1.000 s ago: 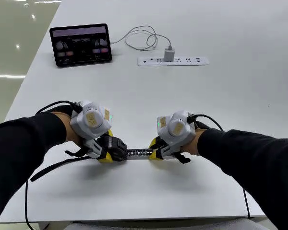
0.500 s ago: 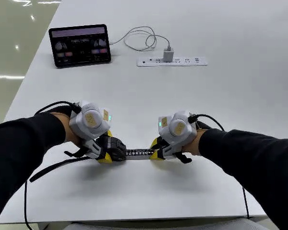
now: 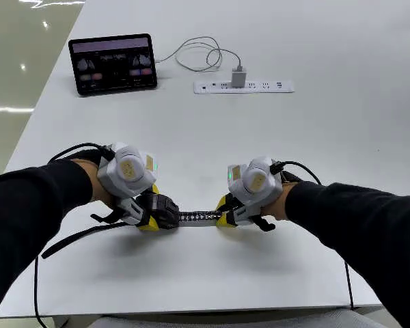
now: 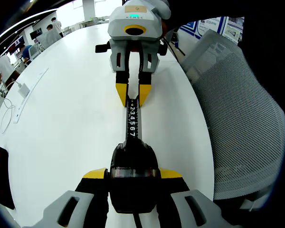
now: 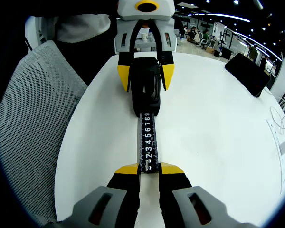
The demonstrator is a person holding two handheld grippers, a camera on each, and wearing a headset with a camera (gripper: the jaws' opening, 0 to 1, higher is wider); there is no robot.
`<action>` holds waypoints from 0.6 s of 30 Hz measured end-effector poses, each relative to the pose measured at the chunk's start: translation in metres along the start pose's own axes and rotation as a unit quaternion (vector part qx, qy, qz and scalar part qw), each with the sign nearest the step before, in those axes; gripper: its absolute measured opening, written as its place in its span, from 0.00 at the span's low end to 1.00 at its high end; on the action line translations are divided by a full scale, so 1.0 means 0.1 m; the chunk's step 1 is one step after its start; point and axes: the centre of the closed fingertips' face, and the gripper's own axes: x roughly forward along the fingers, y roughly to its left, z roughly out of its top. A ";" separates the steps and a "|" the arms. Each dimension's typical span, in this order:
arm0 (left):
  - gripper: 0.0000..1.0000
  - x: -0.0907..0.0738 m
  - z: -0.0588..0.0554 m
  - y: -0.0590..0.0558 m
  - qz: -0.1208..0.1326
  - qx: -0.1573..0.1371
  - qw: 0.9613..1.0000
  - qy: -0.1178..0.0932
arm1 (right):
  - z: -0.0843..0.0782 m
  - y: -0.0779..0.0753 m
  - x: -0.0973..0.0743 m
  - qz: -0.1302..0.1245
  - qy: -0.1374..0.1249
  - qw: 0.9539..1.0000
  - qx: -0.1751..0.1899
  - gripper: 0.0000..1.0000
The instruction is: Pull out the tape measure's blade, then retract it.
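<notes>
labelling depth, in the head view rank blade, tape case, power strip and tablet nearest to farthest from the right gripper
1. blade, pinched in the right gripper.
2. tape case, to its left, in the left gripper.
3. power strip, far ahead.
4. tablet, far back left.

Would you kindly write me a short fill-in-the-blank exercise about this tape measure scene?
1. The left gripper is shut on the tape measure, whose case is ____.
2. The right gripper is shut on the free end of the ____.
3. Its numbers are printed in ____.
4. Farther back on the table, a charger is plugged into the power ____.
Missing words: black, blade, white, strip.
</notes>
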 end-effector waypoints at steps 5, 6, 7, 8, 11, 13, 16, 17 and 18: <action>0.35 0.00 0.00 0.00 0.001 0.000 1.000 -0.001 | -0.04 0.00 -0.03 -0.001 0.000 1.000 0.004 0.09; 0.35 0.00 0.00 0.00 0.001 0.000 1.000 -0.001 | -0.04 0.00 -0.04 -0.002 0.000 1.000 0.005 0.09; 0.35 0.00 0.00 0.00 0.001 -0.001 1.000 -0.002 | -0.05 0.01 -0.04 -0.002 0.000 1.000 0.006 0.09; 0.35 -0.01 0.01 -0.01 0.001 0.000 1.000 -0.002 | -0.05 0.01 -0.05 -0.002 0.000 1.000 0.006 0.09; 0.35 -0.01 0.01 -0.01 0.000 0.000 1.000 -0.001 | -0.07 0.01 -0.06 -0.002 0.001 1.000 0.007 0.09; 0.35 -0.01 0.01 -0.01 0.000 -0.001 1.000 -0.001 | -0.07 0.01 -0.07 -0.003 0.001 1.000 0.007 0.09; 0.35 -0.01 0.01 -0.02 -0.001 -0.003 1.000 -0.001 | -0.08 0.01 -0.07 -0.003 0.001 1.000 0.011 0.09; 0.35 -0.01 0.01 -0.02 -0.001 -0.003 1.000 -0.001 | -0.09 0.01 -0.08 -0.003 0.001 1.000 0.013 0.09; 0.35 -0.01 0.01 -0.02 -0.001 -0.003 1.000 -0.001 | -0.09 0.01 -0.08 -0.003 0.001 1.000 0.014 0.09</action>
